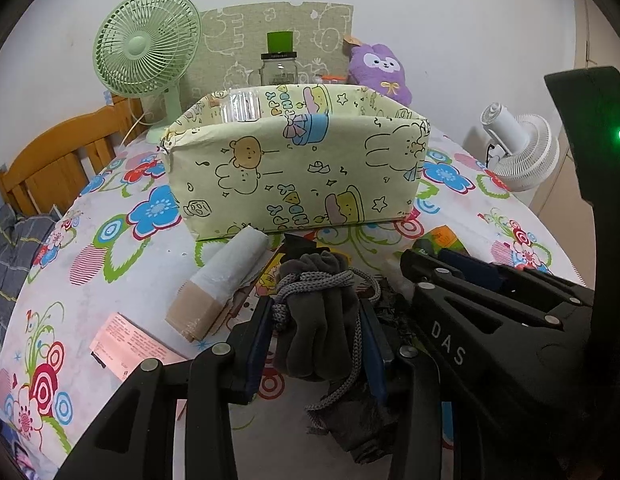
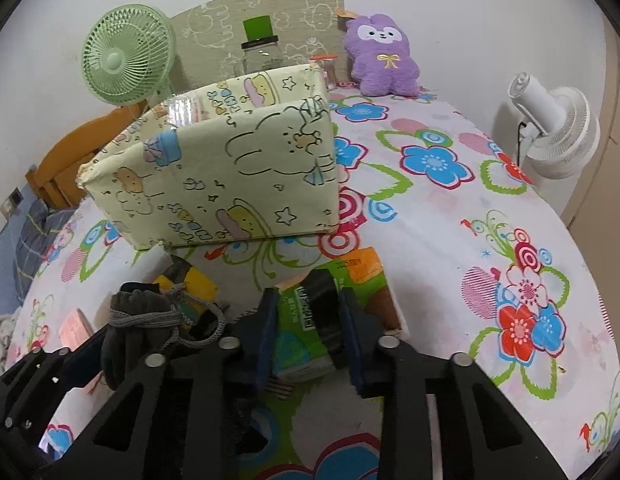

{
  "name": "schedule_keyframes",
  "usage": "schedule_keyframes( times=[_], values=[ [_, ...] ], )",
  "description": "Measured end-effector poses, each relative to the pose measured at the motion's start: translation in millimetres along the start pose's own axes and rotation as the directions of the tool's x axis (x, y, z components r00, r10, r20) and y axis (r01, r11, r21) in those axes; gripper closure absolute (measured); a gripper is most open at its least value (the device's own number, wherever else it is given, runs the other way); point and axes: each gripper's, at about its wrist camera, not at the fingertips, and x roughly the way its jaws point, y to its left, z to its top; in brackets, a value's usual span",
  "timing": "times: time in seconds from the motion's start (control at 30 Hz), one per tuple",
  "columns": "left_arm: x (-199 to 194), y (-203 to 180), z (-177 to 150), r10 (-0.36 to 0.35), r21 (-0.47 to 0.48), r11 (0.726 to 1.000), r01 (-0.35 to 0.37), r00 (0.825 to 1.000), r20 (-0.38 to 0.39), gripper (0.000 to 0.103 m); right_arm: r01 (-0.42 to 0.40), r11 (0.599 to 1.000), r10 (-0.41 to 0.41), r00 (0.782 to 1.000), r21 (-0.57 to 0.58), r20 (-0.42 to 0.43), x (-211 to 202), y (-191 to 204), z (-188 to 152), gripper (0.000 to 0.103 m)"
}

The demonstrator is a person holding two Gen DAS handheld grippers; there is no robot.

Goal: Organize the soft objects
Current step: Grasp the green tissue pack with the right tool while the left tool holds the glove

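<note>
1. The left gripper (image 1: 315, 344) was clamped on a grey pouch (image 1: 317, 320), its blue pads pressing the fleece from both sides; the pouch's grey cord (image 1: 310, 286) was knotted round its neck and hung down in front.
2. The right gripper (image 2: 310, 336) had its jaws closed on a green packet (image 2: 304, 328), one pad on each side of it.
3. In the right wrist view the pouch (image 2: 138, 320) sat to the left of the packet, with the left gripper's black arm low in the corner.
4. Both held things were low over the flowered cloth (image 2: 449, 240), just in front of the yellow cartoon-print box (image 1: 298, 168).
5. The box stood open on the cloth, with something clear and shiny (image 1: 242, 106) showing above its rim.
6. A paper-wrapped roll (image 1: 222, 280) lay tilted just left of the pouch, its far end touching the foot of the box; a pink slip (image 1: 130, 344) lay flat nearer the edge.
7. Behind the box were a green fan (image 1: 146, 44), a glass jar (image 1: 278, 68) and a purple plush (image 2: 383, 56); a white fan (image 2: 557, 132) stood off to the right.
</note>
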Motion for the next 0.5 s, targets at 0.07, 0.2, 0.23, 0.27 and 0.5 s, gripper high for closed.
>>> schedule_keyframes(
  times=[0.07, 0.2, 0.23, 0.27, 0.5],
  values=[
    [0, 0, 0, -0.001, -0.001, 1.000, 0.001, 1.000, -0.001, 0.061, -0.015, 1.000, 0.015, 1.000, 0.006, -0.001, -1, 1, 0, 0.084],
    [-3, 0, 0, -0.004, -0.004, 1.000, 0.004, 1.000, 0.009, 0.061, -0.017, 1.000, 0.017, 1.000, -0.009, 0.011, -6, 3, 0, 0.085],
    [-4, 0, 0, -0.008, -0.007, 1.000, 0.008, 1.000, 0.012, 0.061, 0.000, 1.000, 0.000, 1.000, -0.012, 0.022, -9, 4, 0, 0.085],
    [-5, 0, 1, -0.010, -0.007, 1.000, 0.010, 1.000, 0.014, 0.061, 0.021, 1.000, -0.020, 0.999, -0.015, 0.034, -12, 4, 0, 0.084],
    [-5, -9, 6, -0.020, -0.005, 1.000, 0.020, 1.000, 0.020, 0.061, 0.079, 0.997, -0.078, 0.994, -0.009, 0.081, -25, -8, 6, 0.028]
  ],
)
